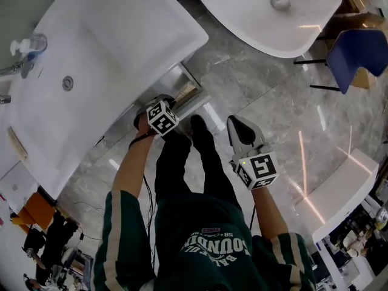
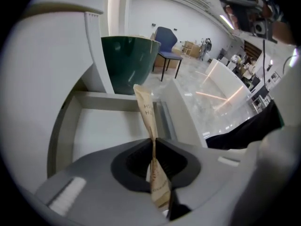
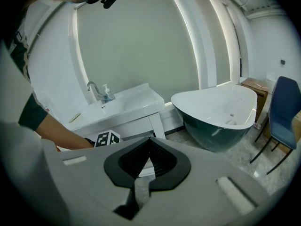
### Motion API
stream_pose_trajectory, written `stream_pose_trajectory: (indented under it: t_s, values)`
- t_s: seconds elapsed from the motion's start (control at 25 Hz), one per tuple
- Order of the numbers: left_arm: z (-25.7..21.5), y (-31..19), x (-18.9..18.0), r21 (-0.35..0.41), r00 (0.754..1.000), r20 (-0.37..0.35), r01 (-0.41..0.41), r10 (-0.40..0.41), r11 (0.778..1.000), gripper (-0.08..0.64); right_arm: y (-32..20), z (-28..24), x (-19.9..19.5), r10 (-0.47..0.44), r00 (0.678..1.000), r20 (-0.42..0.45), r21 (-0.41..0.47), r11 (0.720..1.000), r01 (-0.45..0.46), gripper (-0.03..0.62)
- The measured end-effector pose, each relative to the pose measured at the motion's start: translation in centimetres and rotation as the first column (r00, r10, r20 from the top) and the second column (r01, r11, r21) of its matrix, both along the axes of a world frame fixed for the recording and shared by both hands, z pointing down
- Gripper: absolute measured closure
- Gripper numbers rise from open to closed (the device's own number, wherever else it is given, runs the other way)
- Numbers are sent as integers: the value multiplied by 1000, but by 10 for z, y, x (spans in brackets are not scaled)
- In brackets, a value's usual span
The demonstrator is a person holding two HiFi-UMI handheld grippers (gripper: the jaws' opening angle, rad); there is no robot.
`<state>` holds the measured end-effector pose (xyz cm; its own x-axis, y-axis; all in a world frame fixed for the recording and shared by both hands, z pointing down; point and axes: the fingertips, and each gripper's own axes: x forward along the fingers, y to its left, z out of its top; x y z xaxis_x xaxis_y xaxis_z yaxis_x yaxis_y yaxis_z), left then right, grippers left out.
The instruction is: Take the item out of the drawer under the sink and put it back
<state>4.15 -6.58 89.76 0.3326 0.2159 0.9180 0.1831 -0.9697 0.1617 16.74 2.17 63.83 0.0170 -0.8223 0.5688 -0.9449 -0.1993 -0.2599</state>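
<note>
My left gripper is shut on a thin tan paper packet, which stands on edge between the pads and sticks out past the jaws. It hangs over the open white drawer under the sink. In the head view the left gripper is right at the pulled-out drawer, below the white sink. My right gripper hangs over the floor to the right, away from the drawer. Its jaws are shut with nothing between them.
A dark green bathtub with a white inside stands just past the drawer. A blue chair is beyond it. A faucet and a soap bottle sit on the sink's far rim. The person's legs stand on the marble floor.
</note>
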Motion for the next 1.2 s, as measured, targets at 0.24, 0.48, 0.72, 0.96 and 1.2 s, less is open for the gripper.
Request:
stream_pose_trajectory:
  t_s: [0.24,0.48,0.72,0.96,1.2]
  values:
    - [33,-8,0,-19,996,83,-7,8,1000,485,0,6,0,31,999,14,-11,999,-30,591]
    - [61,1,-8,-65,974,215,-56,69,996,483,1,10,3,40,999,14,-20,999,-40,591]
    - [60,10,-10,-105,976,207,-38,60,994,482,6,11,4,42,999,17,-27,999,-42,591]
    - [32,-6,-6,-87,990,130,73,-62,994,468,-2,4,-4,15,1000,19,-5,1000,-14,591]
    - [-22,-7,-10,-74,988,47,152,-149,986,468,-15,-23,-18,-50,999,14,40,998,49,591]
